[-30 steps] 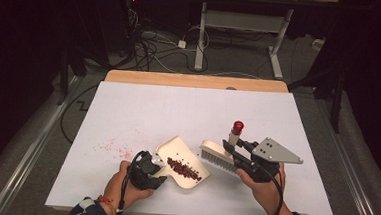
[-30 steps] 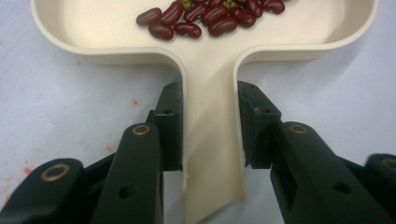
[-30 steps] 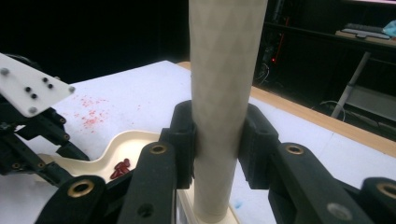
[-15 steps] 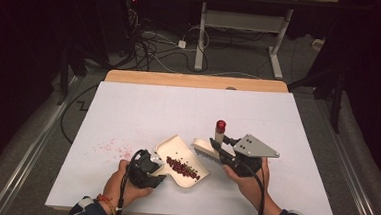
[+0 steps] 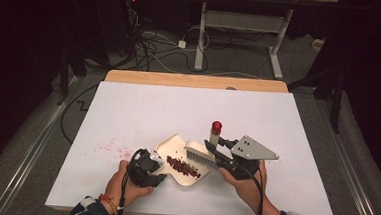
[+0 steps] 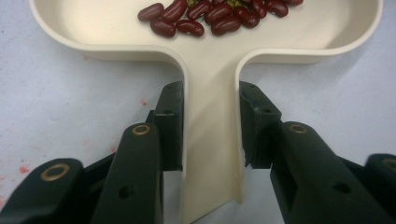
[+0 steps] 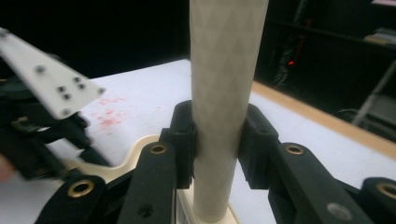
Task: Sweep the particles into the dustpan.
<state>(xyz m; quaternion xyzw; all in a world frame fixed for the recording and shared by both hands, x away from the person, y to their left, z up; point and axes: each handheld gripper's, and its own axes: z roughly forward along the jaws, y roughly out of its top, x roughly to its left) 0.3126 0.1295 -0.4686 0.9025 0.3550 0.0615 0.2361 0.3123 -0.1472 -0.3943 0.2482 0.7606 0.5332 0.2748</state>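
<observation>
Two hand-held grippers are seen over the white desk [image 5: 296, 144]. The left hand-held gripper [image 6: 211, 126] is clenched on the handle of the cream dustpan [image 6: 210, 70], whose tray lies just ahead of its jaws with red beans [image 6: 205, 11] heaped in it. The right hand-held gripper [image 7: 218, 140] is clamped on the brush [image 5: 201, 152] by its upright pale handle, and the bristles are held at the pan's edge, just beside the beans.
</observation>
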